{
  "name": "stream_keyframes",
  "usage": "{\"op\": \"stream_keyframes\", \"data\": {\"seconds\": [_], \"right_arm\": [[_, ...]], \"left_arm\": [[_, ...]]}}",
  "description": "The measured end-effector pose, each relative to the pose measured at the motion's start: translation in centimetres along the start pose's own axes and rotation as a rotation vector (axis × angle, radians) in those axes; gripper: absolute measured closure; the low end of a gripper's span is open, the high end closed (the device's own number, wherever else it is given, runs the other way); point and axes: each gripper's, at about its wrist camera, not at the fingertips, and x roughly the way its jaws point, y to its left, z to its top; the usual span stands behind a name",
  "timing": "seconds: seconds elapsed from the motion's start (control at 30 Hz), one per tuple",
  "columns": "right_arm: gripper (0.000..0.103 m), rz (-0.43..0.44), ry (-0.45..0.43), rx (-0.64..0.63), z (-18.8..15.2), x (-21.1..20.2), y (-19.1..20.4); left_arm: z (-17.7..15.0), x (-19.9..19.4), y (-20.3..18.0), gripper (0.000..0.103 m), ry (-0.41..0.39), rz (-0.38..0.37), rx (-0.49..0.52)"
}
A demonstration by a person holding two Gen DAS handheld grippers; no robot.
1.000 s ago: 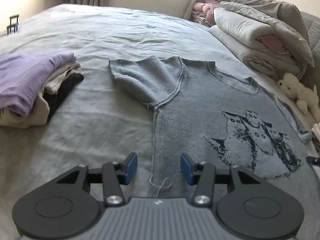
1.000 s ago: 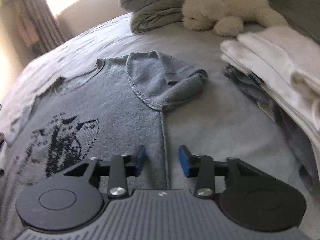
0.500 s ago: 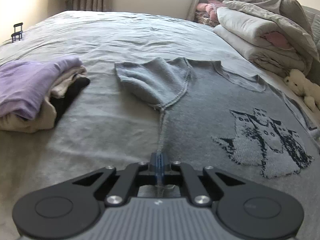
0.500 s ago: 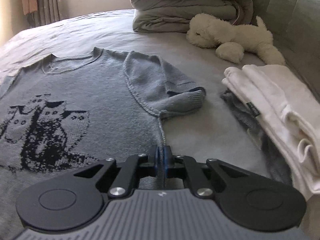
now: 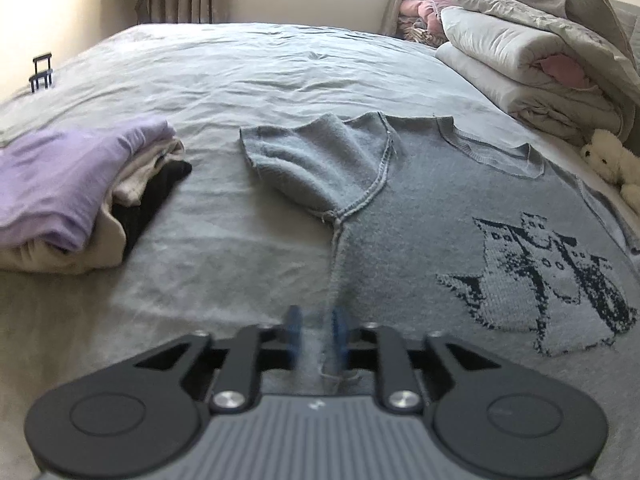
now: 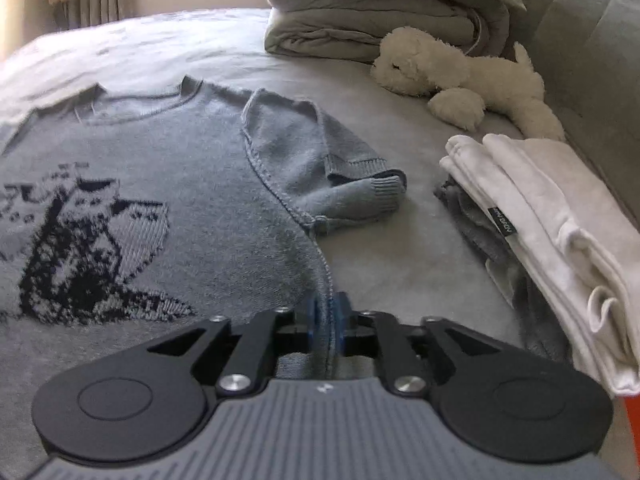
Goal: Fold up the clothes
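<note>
A grey knitted sweater (image 5: 420, 220) with a dark cat picture lies flat on the bed, its front up. In the left wrist view its short sleeve (image 5: 312, 160) is folded in over the body. My left gripper (image 5: 317, 332) is low over the side seam near the hem, and its jaws are opening with the seam between the blurred blue pads. In the right wrist view, the sweater (image 6: 200, 200) has its other sleeve (image 6: 320, 176) lying crumpled beside the body. My right gripper (image 6: 327, 320) is at that side seam, and its jaws are opening with the raised seam between them.
A folded stack with a purple top (image 5: 60, 188) lies left of the sweater. Folded white clothes (image 6: 552, 220) lie to its right. A white plush toy (image 6: 452, 76) and piled duvets (image 6: 360, 20) sit by the bed's head. The grey bed sheet (image 5: 240, 72) stretches towards the window.
Both grippers shut at the sweater's side seams half a second ago and have since parted a little. Both views tipped slightly, and the sweater lies as before.
</note>
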Motion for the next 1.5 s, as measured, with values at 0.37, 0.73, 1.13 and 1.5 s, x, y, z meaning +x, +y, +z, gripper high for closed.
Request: {"op": "stream_keyframes", "data": {"seconds": [0.37, 0.73, 1.13, 1.5], "right_arm": [[0.055, 0.148, -0.022, 0.309, 1.4, 1.7, -3.5], [0.103, -0.133, -0.057, 0.029, 3.1, 3.6, 0.2], [0.093, -0.136, -0.023, 0.060, 2.8, 3.2, -0.6], [0.090, 0.055, -0.060, -0.158, 1.2, -1.4, 7.2]], "left_arm": [[0.6, 1.4, -0.7, 0.067, -0.019, 0.007, -0.009], [0.8, 1.7, -0.5, 0.103, -0.023, 0.069, 0.043], [1.3, 1.2, 0.6, 0.095, 0.003, 0.065, -0.024], [1.2, -1.0, 0.5, 0.089, -0.014, 0.005, -0.054]]}}
